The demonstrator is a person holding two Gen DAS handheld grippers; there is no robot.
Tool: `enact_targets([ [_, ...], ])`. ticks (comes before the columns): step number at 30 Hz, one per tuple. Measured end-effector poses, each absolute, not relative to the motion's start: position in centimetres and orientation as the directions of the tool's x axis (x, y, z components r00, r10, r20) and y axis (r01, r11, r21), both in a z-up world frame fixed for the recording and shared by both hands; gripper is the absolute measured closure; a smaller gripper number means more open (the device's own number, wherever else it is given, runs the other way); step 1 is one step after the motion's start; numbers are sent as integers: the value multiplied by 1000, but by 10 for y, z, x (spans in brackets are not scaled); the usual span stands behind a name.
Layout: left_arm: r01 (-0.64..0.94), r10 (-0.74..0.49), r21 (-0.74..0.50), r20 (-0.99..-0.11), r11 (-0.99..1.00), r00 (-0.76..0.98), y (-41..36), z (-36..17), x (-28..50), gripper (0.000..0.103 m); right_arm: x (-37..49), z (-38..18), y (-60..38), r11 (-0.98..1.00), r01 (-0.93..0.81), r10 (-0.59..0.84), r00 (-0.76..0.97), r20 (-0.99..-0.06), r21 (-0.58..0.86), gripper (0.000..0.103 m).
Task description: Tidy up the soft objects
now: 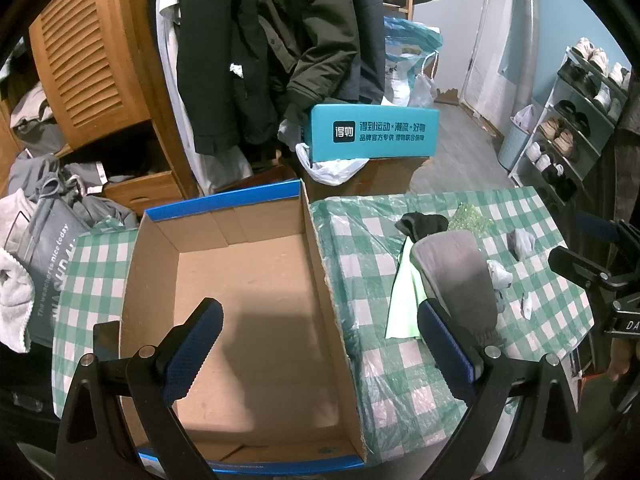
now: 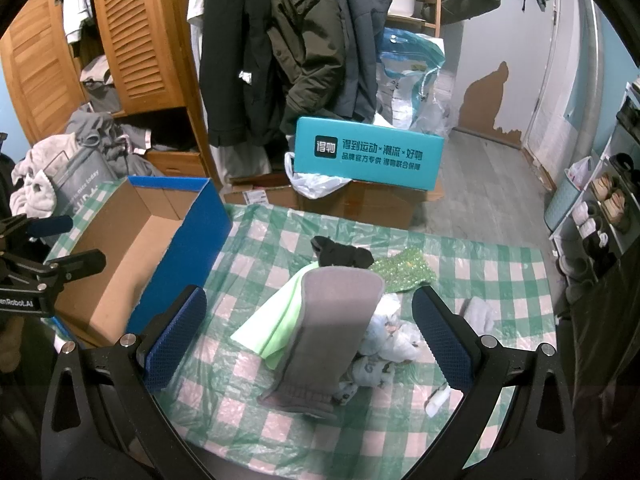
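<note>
While both pairs of fingers stand spread wide and hold nothing, the left gripper [image 1: 320, 352] hangs above the open box [image 1: 248, 300], its left pad [image 1: 192, 356] over the bare cardboard floor and its right pad [image 1: 444, 352] past the box's right wall, over the cloth [image 1: 400, 392]. The box is empty (brown inside, blue on the rim and outer sides). In the right wrist view, the right gripper [image 2: 308, 336] frames the pile of soft things: a grey mitt [image 2: 332, 332] lies between the two pads, touching neither, its cuff at 6 o'clock and its rounded end toward 12. Under the mitt's left edge, at about 9 o'clock from it, a pale green rag [image 2: 272, 328] spreads flat. At the mitt's 3 o'clock sits a bundle of small white printed socks [image 2: 384, 344], pressed against the mitt. Just beyond the mitt's far end, at 12 o'clock, a black sock [image 2: 340, 254] lies crumpled, and beside it at 2 o'clock a green sequinned piece [image 2: 404, 268]. All of these rest on the checked cloth, to the right of the box and well outside it. Beyond the table, a teal carton [image 2: 368, 156] stands on a brown one, with coats [image 2: 296, 40] hanging behind.
</note>
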State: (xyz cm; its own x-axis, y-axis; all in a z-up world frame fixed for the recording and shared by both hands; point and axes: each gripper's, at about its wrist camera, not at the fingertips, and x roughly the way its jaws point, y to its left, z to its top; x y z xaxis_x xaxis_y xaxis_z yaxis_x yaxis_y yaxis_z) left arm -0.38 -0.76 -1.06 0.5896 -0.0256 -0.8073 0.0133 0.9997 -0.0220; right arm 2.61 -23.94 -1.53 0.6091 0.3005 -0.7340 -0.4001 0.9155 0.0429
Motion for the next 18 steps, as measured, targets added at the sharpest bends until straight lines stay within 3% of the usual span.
enact_targets([
  [18, 15, -27, -22, -811, 1000, 584, -9, -11, -4, 4, 26, -16, -240, 915, -400, 300, 607, -736, 43, 2],
])
